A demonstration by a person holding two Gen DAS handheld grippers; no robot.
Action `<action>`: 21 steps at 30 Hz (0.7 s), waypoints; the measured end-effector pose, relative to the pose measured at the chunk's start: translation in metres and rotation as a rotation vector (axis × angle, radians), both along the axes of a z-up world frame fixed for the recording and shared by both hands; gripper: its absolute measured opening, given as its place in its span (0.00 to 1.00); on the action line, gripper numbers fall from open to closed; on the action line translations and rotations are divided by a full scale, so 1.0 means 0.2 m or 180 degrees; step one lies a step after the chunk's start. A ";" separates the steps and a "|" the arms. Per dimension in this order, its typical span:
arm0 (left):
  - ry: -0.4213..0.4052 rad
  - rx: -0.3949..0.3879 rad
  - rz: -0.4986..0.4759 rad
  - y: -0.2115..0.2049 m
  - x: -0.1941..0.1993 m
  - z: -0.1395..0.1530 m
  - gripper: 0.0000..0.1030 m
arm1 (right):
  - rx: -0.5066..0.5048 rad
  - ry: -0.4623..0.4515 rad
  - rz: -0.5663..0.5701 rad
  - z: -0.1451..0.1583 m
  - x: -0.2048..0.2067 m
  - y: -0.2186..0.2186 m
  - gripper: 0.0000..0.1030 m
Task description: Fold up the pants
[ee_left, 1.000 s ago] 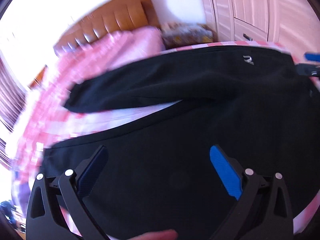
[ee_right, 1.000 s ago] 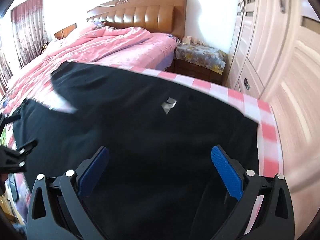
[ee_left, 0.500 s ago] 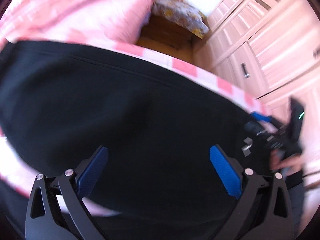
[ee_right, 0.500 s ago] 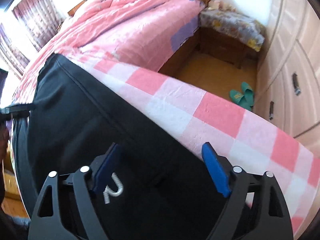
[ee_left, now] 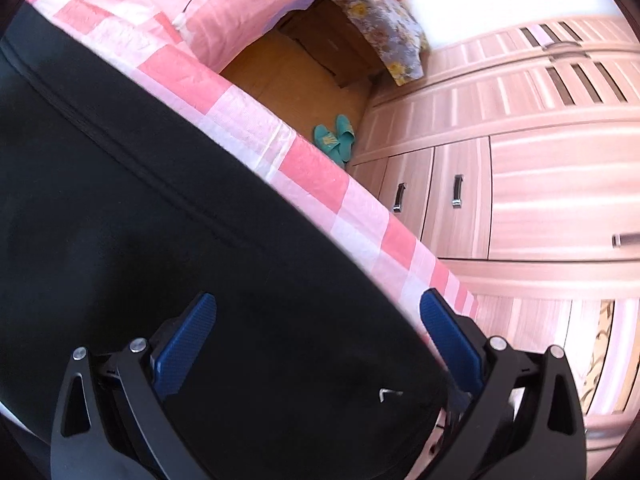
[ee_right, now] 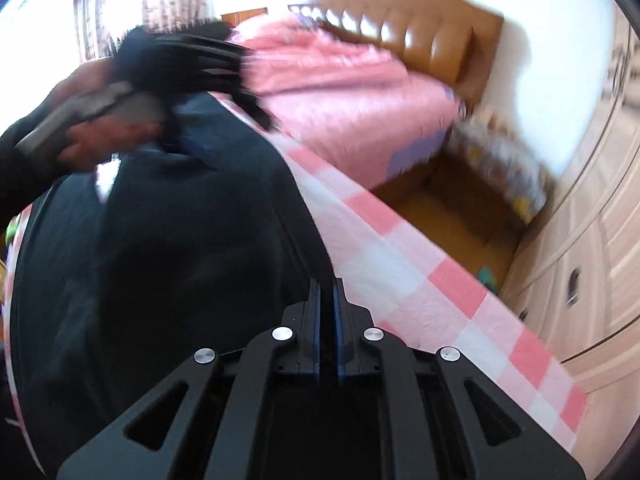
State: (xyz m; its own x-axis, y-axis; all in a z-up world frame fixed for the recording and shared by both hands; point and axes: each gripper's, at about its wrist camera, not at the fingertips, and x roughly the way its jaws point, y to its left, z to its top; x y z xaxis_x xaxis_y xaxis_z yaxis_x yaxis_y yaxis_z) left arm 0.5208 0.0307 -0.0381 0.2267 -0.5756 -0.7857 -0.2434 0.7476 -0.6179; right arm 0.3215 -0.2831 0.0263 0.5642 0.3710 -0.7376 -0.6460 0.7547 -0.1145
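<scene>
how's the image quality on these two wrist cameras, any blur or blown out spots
Left wrist view: mostly sharp, though the wall patch above the nightstand is blown out. Right wrist view: motion blur smears the left gripper and bed; the window is overexposed. Both bend straight lines, fisheye style.

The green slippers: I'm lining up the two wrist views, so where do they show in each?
Left wrist: green slippers sit upper middle, on the wooden floor beyond the checked sheet.
Right wrist: only a blurred green speck at right of centre, past the sheet's edge.
Shared landmark: the floral-covered nightstand.
</scene>
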 end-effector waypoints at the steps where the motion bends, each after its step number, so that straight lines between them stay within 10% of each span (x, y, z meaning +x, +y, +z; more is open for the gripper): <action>1: 0.0020 0.0031 0.0015 0.00 -0.01 0.00 0.98 | -0.0047 -0.0108 -0.0001 0.03 -0.07 0.03 0.09; 5: 0.0035 0.0337 0.0065 0.01 -0.01 -0.01 0.94 | -0.0157 -0.0347 0.0066 0.10 -0.31 0.14 0.09; 7: -0.0007 0.0525 0.0085 0.03 -0.06 0.00 0.28 | -0.0363 -0.0526 0.0053 0.09 -0.43 0.22 0.09; 8: -0.0047 0.0634 0.0085 0.06 -0.10 0.02 0.13 | -0.0405 -0.0581 0.0014 0.09 -0.47 0.24 0.09; 11: -0.0494 0.0438 0.0116 0.15 -0.31 0.18 0.10 | -0.0397 -0.0764 -0.0190 0.10 -0.63 0.23 0.09; 16: -0.2168 0.0565 -0.0027 0.23 -1.11 0.65 0.10 | -0.0132 -0.1134 -0.0470 0.20 -1.07 0.25 0.09; 21: -0.2526 0.1016 -0.0239 0.28 -1.81 0.43 0.15 | 0.0138 -0.0530 -0.0616 -0.04 -1.42 0.24 0.16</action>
